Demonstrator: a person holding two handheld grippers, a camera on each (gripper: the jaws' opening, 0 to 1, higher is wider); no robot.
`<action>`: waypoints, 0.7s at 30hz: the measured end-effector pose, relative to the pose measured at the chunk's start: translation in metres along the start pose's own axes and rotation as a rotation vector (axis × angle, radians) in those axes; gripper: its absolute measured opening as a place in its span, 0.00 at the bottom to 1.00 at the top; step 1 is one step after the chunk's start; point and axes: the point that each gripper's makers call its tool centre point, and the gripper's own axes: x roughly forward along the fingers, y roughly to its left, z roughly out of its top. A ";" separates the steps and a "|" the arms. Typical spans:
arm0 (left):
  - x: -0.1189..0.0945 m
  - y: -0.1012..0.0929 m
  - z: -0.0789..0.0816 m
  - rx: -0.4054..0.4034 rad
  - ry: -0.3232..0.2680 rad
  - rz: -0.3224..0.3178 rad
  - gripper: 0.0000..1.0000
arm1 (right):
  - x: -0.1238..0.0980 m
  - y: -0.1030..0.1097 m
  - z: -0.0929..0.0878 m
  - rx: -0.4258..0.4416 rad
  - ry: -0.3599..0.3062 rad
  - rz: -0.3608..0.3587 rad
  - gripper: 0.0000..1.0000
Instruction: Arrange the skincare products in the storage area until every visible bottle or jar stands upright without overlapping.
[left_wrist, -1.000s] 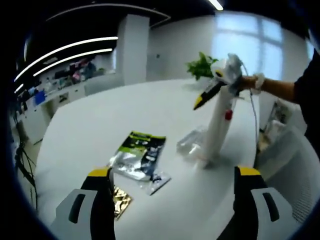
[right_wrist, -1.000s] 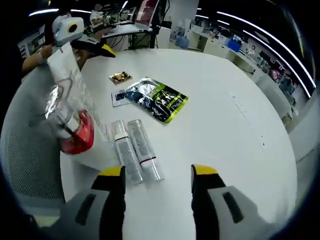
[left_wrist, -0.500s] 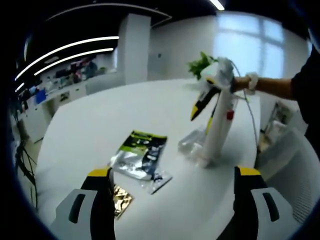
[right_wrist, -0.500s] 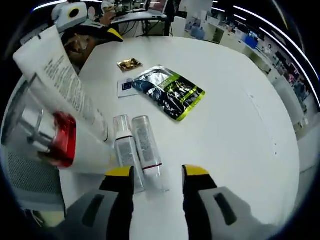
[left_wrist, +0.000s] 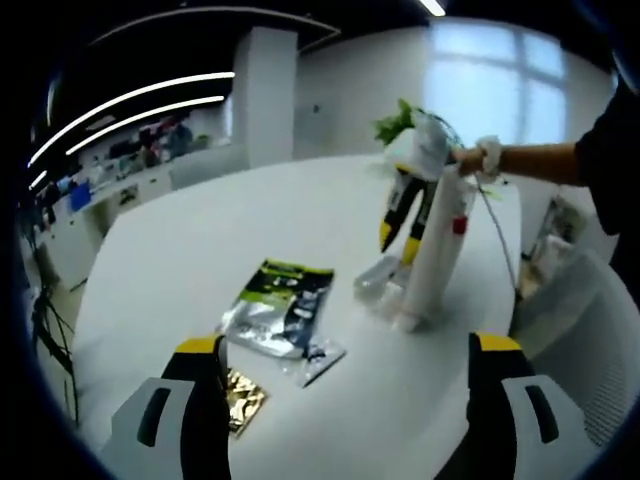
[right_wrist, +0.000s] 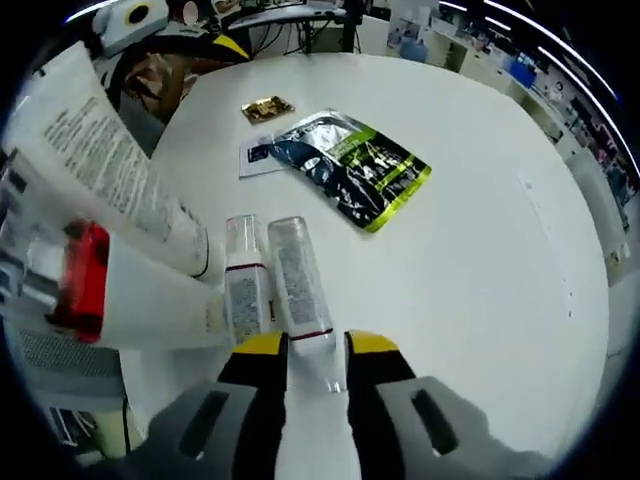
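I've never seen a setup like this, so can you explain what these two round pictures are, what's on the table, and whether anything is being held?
A person holds a hand-held gripper in each hand, and each carries a fisheye camera looking along its two yellow-tipped jaws.

In the left gripper view, the left hand-held gripper is open over a white table. The right hand-held gripper enters from the right, reaching down beside a tall white tube that stands upright.

In the right gripper view, the right hand-held gripper has narrowed its jaws around the end of one of two clear bottles lying flat side by side; whether it is gripped yet, I cannot tell. Also lying on the table are a green and silver pouch and a small gold sachet.
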 end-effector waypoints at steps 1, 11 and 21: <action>0.000 0.000 0.000 0.001 0.000 0.001 0.97 | 0.001 0.000 0.000 -0.001 0.001 0.000 0.23; 0.000 -0.002 -0.002 0.006 0.008 0.001 0.97 | 0.013 -0.004 -0.002 0.020 0.025 0.032 0.22; -0.001 0.000 -0.003 0.007 0.013 0.003 0.97 | 0.013 -0.002 -0.002 0.043 0.036 0.040 0.20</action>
